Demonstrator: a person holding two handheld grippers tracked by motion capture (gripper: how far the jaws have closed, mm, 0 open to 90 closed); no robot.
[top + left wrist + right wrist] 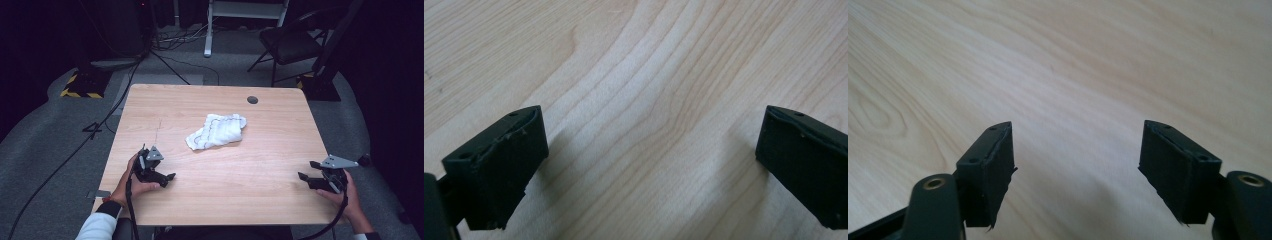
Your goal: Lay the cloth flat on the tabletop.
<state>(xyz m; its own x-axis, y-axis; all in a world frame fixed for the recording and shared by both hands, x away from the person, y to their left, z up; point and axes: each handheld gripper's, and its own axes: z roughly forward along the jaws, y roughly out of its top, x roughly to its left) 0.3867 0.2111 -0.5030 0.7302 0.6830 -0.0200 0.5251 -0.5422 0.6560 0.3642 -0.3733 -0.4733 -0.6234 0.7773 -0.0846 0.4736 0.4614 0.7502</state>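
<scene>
A crumpled white cloth with dark stitched edging (216,131) is lying mid-table on the pale wooden table (260,170). The left gripper (169,178) and right gripper (304,171) are resting released near the near corners, well apart from it, seemingly awaiting a start.

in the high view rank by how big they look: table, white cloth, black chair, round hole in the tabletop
1. table
2. black chair, farther from the camera, so its true size is unsure
3. white cloth
4. round hole
</scene>
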